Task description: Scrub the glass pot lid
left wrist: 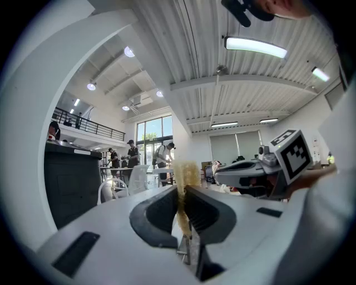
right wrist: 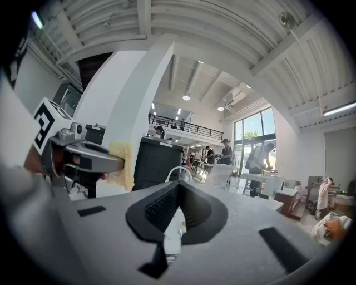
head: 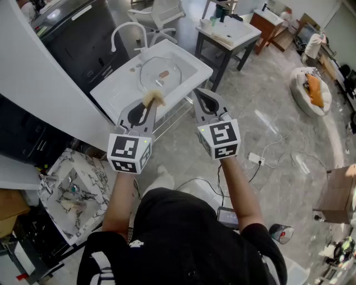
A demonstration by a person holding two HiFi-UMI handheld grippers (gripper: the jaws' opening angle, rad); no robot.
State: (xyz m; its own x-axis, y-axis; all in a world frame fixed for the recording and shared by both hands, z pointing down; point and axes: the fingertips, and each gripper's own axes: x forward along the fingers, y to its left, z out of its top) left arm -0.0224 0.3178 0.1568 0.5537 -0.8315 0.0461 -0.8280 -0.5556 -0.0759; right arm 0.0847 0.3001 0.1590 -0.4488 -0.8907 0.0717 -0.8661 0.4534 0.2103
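Observation:
The glass pot lid lies in the white sink ahead of me, its brown knob up. My left gripper is held level in front of the sink's near edge, shut on a tan sponge that sticks out past the jaw tips; the same sponge shows pinched between the jaws in the left gripper view. My right gripper hangs level beside it, a little to the right, shut with nothing between its jaws. In the right gripper view the left gripper and the sponge appear at the left.
A white curved faucet rises at the sink's back left. A dark cabinet stands behind it. A marble-patterned basin sits low at my left. A second sink stand and chair stand further back. Cables trail on the floor.

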